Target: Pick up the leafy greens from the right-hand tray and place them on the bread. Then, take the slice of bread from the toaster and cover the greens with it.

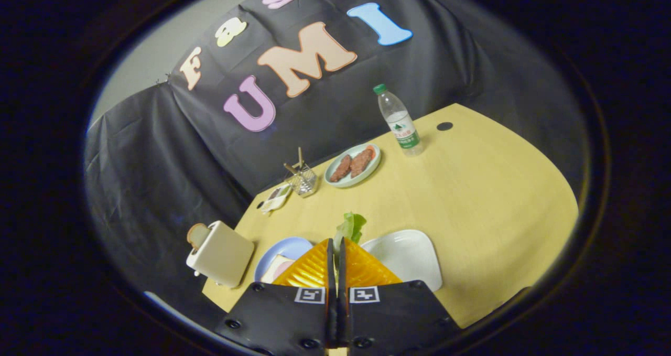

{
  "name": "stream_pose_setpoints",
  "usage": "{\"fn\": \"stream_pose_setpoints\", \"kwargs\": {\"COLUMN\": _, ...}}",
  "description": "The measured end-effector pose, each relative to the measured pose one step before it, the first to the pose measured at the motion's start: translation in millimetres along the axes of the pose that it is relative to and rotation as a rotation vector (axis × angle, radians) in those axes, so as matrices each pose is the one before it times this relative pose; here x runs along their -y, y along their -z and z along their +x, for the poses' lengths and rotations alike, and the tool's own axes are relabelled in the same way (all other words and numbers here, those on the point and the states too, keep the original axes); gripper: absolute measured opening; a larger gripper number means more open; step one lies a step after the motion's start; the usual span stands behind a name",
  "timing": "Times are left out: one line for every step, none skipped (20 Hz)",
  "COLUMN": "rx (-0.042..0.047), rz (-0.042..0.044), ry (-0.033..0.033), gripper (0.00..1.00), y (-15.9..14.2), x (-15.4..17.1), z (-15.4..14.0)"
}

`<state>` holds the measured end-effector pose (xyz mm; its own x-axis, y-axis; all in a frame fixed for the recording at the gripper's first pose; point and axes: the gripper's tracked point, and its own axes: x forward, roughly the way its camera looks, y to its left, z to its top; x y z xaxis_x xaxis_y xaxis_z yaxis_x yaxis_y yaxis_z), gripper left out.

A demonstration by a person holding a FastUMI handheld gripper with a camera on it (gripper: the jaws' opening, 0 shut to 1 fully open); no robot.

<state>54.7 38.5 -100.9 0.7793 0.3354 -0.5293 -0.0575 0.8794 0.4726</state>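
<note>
We see the gripper (336, 243) fingers pinched on green leafy lettuce (352, 226), between blue round plate (285, 248) and white square tray (406, 255).

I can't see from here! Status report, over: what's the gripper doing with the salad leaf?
Gripper shut on leafy greens, lifted over white tray. Bread waits on blue plate, beside the fingers. Nothing in the way.

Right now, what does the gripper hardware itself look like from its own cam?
The gripper has a black, two-part body, split down the middle, with round screw heads along its edges. Each half carries a small square black-and-white fiducial marker near the split. Two ribbed, wedge-shaped fingers taper forward to narrow tips. No cables, hand or sleeve visible.
</note>
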Motion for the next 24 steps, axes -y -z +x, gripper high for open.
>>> {"fn": "stream_pose_setpoints", "kwargs": {"rx": 0.00652, "rz": 0.00367, "ry": -0.02013, "gripper": 0.03, "y": 0.12, "x": -11.25, "z": -0.24}}
{"fn": "stream_pose_setpoints", "kwargs": {"rx": 0.00399, "rz": 0.009, "ry": -0.02821, "gripper": 0.03, "y": 0.69, "x": -12.38, "z": 0.29}}
{"fn": "stream_pose_setpoints", "kwargs": {"rx": 0.00239, "rz": 0.01307, "ry": -0.03271, "gripper": 0.03, "y": 1.29, "x": -15.38, "z": 1.2}}
{"fn": "stream_pose_setpoints", "kwargs": {"rx": -0.0035, "rz": 0.00919, "ry": -0.03303, "gripper": 0.03, "y": 2.51, "x": -14.23, "z": 1.43}}
{"fn": "stream_pose_setpoints", "kwargs": {"rx": -0.00441, "rz": 0.00094, "ry": -0.02646, "gripper": 0.03, "y": 2.97, "x": -13.81, "z": 4.19}}
{"fn": "stream_pose_setpoints", "kwargs": {"rx": -0.00134, "rz": 0.00231, "ry": -0.02169, "gripper": 0.03, "y": 4.3, "x": -11.02, "z": 5.22}}
{"fn": "stream_pose_setpoints", "kwargs": {"rx": -0.00337, "rz": -0.00178, "ry": -0.02363, "gripper": 0.03, "y": 4.24, "x": -11.25, "z": 6.53}}
{"fn": "stream_pose_setpoints", "kwargs": {"rx": -0.00635, "rz": 0.0007, "ry": -0.02377, "gripper": 0.03, "y": 5.65, "x": -13.05, "z": 6.92}}
{"fn": "stream_pose_setpoints", "kwargs": {"rx": -0.00843, "rz": 0.00273, "ry": -0.02251, "gripper": 0.03, "y": 6.99, "x": -11.38, "z": 8.59}}
{"fn": "stream_pose_setpoints", "kwargs": {"rx": -0.00781, "rz": 0.00518, "ry": -0.02074, "gripper": 0.03, "y": 7.64, "x": -9.16, "z": 8.34}}
{"fn": "stream_pose_setpoints", "kwargs": {"rx": -0.00596, "rz": 0.00571, "ry": -0.01353, "gripper": 0.03, "y": 6.66, "x": -7.59, "z": 7.93}}
{"fn": "stream_pose_setpoints", "kwargs": {"rx": -0.00765, "rz": 0.00414, "ry": -0.00697, "gripper": 0.03, "y": 7.33, "x": -4.18, "z": 9.9}}
{"fn": "stream_pose_setpoints", "kwargs": {"rx": -0.01167, "rz": 0.00556, "ry": -0.00592, "gripper": 0.03, "y": 8.48, "x": -3.66, "z": 9.0}}
{"fn": "stream_pose_setpoints", "kwargs": {"rx": -0.01252, "rz": 0.01006, "ry": -0.00623, "gripper": 0.03, "y": 8.28, "x": -2.95, "z": 9.45}}
{"fn": "stream_pose_setpoints", "kwargs": {"rx": -0.01693, "rz": 0.01025, "ry": -0.00917, "gripper": 0.03, "y": 8.58, "x": -3.78, "z": 8.47}}
{"fn": "stream_pose_setpoints", "kwargs": {"rx": -0.0166, "rz": 0.0053, "ry": -0.00178, "gripper": 0.03, "y": 9.25, "x": -2.07, "z": 8.16}}
{"fn": "stream_pose_setpoints", "kwargs": {"rx": -0.01515, "rz": -0.00462, "ry": 0.01205, "gripper": 0.03, "y": 6.61, "x": 2.46, "z": 7.53}}
{"fn": "stream_pose_setpoints", "kwargs": {"rx": -0.00855, "rz": -0.01042, "ry": 0.01403, "gripper": 0.03, "y": 6.37, "x": 2.67, "z": 5.92}}
{"fn": "stream_pose_setpoints", "kwargs": {"rx": -0.00953, "rz": -0.00875, "ry": 0.01554, "gripper": 0.03, "y": 5.57, "x": 3.05, "z": 4.88}}
{"fn": "stream_pose_setpoints", "kwargs": {"rx": -0.00972, "rz": -0.00703, "ry": 0.02015, "gripper": 0.03, "y": 6.96, "x": 3.86, "z": 1.76}}
{"fn": "stream_pose_setpoints", "kwargs": {"rx": -0.00016, "rz": -0.01421, "ry": 0.03239, "gripper": 0.03, "y": 2.9, "x": 8.08, "z": 2.57}}
{"fn": "stream_pose_setpoints", "kwargs": {"rx": 0.00465, "rz": -0.02558, "ry": 0.04994, "gripper": 0.03, "y": 1.58, "x": 12.13, "z": 1.76}}
{"fn": "stream_pose_setpoints", "kwargs": {"rx": -0.00255, "rz": -0.02893, "ry": 0.04604, "gripper": 0.03, "y": 2.85, "x": 11.86, "z": 2.01}}
{"fn": "stream_pose_setpoints", "kwargs": {"rx": -0.01169, "rz": -0.02062, "ry": 0.03545, "gripper": 0.03, "y": 6.83, "x": 7.79, "z": 0.01}}
